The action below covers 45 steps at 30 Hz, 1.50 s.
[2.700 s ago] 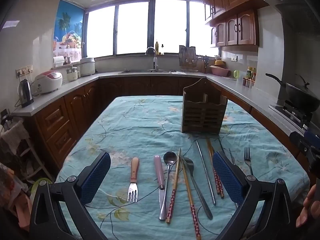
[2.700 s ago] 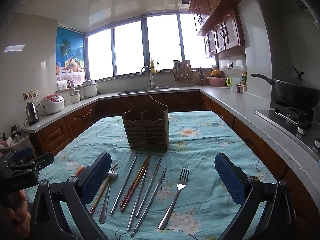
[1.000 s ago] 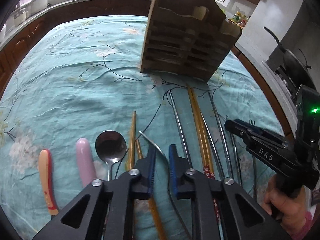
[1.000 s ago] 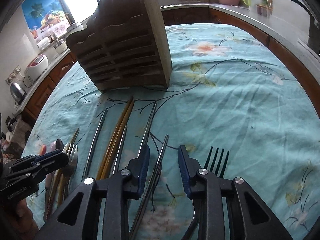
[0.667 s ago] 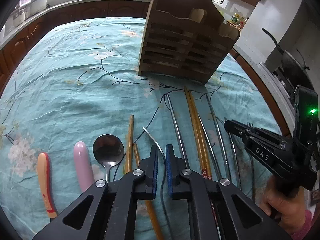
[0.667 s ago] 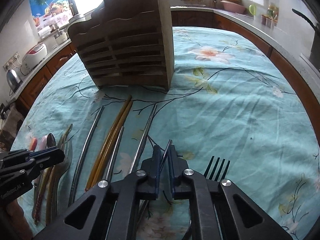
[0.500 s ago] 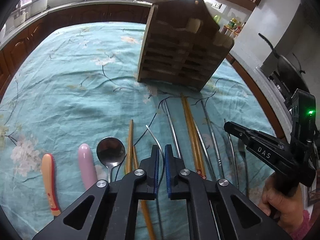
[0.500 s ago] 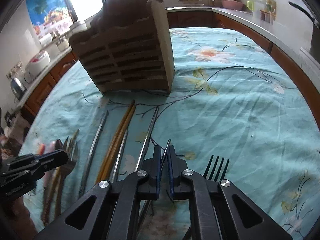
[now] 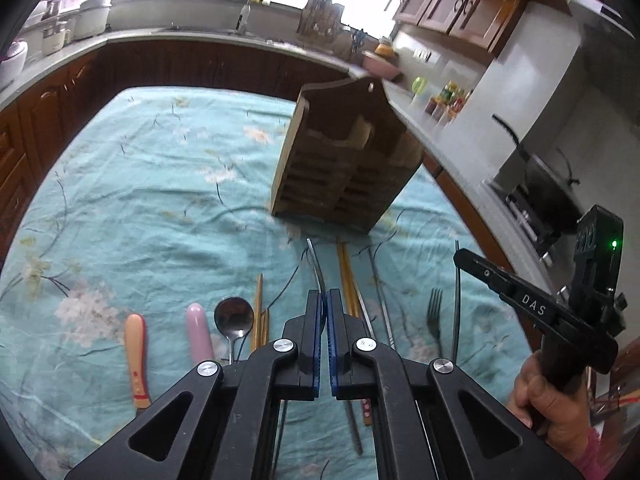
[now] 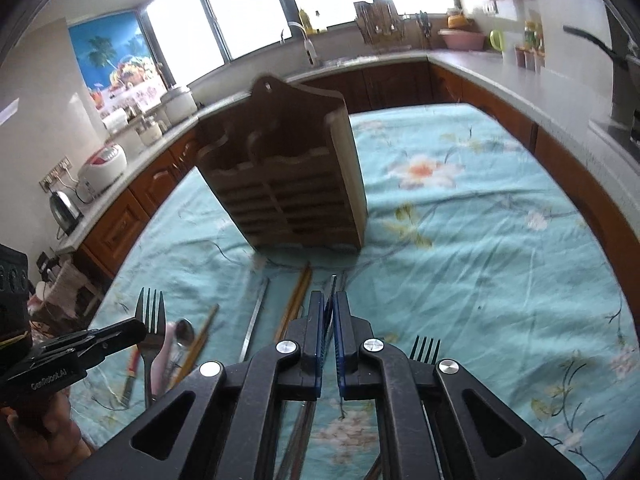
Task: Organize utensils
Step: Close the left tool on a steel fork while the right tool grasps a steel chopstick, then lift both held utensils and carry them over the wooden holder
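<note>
A slatted wooden utensil holder (image 9: 344,160) with a scalloped front rail and a hanging hole in its arched back is seen standing upright on a table draped in a wrinkled teal floral cloth (image 9: 140,200). Utensils are laid out on the cloth just in front of it.

The left gripper (image 9: 324,304) is clamped on a thin curved metal handle (image 9: 316,268) — shown in the right wrist view to belong to a fork (image 10: 150,312), lifted tines-up above the cloth. The right gripper (image 10: 328,312) is closed on a slim steel chopstick (image 10: 331,288), its tip pointing toward the holder's base.

Left on the cloth are an orange-handled utensil (image 9: 135,356), a glossy pink handle (image 9: 198,332), a steel spoon (image 9: 234,316), wooden chopsticks (image 9: 346,276) with what appears to be red patterning at their near ends, further steel chopsticks and a second fork (image 9: 435,312).

"DAS" can be read in white on the right gripper's black finger in the left wrist view, beside a green indicator light (image 9: 614,244); lettering on the left gripper in the right wrist view is blurred — possibly "GenRobot.AI". Blue ribbed pads (image 9: 318,320) line the black fingers.
</note>
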{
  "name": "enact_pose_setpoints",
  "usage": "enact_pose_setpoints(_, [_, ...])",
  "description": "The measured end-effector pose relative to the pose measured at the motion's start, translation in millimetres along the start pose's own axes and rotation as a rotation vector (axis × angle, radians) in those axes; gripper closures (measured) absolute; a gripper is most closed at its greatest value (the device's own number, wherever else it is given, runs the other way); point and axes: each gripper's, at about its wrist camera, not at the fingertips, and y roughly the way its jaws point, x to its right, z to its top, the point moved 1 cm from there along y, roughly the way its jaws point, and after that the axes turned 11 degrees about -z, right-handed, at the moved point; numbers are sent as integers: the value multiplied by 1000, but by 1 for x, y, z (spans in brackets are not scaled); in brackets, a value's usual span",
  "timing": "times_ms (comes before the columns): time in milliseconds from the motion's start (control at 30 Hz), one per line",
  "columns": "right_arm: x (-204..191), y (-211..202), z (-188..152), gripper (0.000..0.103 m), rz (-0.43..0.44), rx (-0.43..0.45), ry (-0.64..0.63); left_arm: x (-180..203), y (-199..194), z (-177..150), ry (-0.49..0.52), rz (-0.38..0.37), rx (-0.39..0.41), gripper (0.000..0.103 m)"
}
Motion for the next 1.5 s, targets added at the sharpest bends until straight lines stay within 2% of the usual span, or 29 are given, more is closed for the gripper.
enact_pose_setpoints(467, [-4,-48,20,100,31,129,23,15,-50,3,22,-46,124,102])
enact_pose_setpoints(833, [-4,-66,53,100,41,245,54,19,-60,39,55,-73,225,102])
enact_pose_setpoints(1267, [-7,-85,118,100,55,395,44,16,-47,97,90,-101,350,102])
enact_pose_setpoints(1500, [-8,-92,152,100,48,476,58,9,-25,126,96,-114,405,102])
